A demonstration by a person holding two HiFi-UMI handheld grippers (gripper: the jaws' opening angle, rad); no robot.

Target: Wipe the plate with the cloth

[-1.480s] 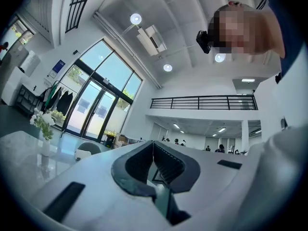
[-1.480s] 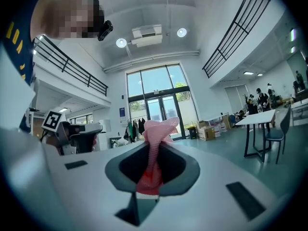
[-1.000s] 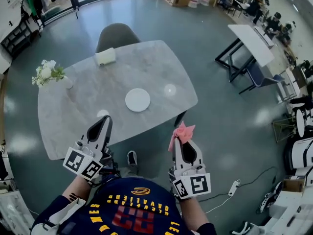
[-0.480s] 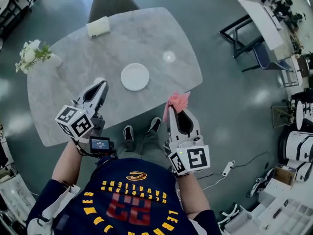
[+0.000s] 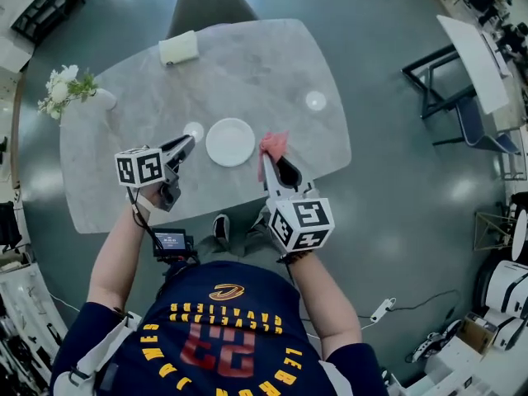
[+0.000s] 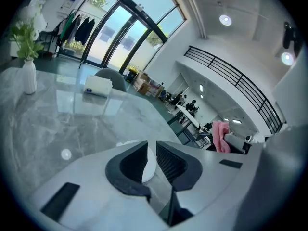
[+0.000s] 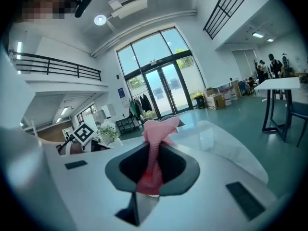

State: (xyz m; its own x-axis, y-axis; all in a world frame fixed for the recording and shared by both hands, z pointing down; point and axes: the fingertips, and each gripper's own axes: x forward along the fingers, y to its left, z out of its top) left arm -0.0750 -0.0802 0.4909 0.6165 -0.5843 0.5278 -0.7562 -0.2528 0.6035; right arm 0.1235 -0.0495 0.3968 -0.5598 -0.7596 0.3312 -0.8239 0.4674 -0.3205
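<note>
Plate (image 5: pixel 230 142) between outstretched left tongs (image 5: pixel 188 143) and right tongs (image 5: pixel 266 157) with cloth (image 5: pixel 275 144)

Marble table (image 5: pixel 272 64), flower vase (image 5: pixel 101 99) at its corner, white box (image 5: pixel 178 48), grey chair (image 5: pixel 210 2)

Both arms forward; left tongs (image 5: pixel 186 143) slightly apart, empty; right tongs (image 5: pixel 267 158) clamped on cloth (image 5: pixel 275 143)

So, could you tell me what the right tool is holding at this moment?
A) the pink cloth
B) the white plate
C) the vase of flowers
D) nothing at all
A: in the right gripper view the right tool has its jaws closed on the pink cloth, while the white plate lies on the table.
</note>
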